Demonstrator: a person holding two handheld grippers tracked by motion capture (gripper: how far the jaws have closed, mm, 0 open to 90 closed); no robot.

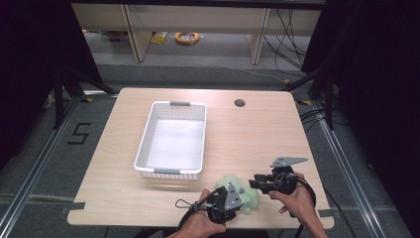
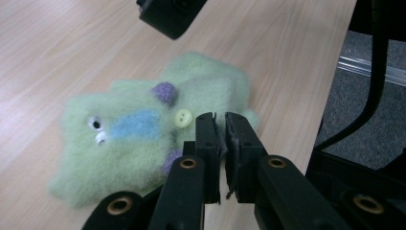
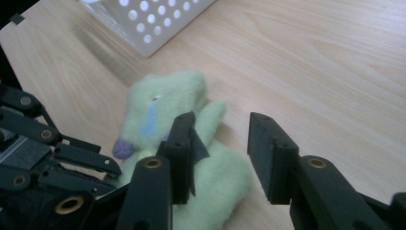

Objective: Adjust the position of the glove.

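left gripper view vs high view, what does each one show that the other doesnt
The left gripper view alone shows the toy's detail: a yellow button, a blue patch, purple nubs and small eyes, plus the left gripper with its jaws nearly together just above the toy.

The high view alone shows the white basket, the table's hole, both hands and the floor beyond.

Both show the green plush toy lying on the wooden table near its edge, and part of the right gripper.

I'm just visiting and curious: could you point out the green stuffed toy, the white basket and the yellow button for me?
green stuffed toy (image 2: 124, 148), left gripper view, on its fuzzy body.
white basket (image 1: 144, 134), high view, on its left wall.
yellow button (image 2: 183, 118), left gripper view, on the button's face.
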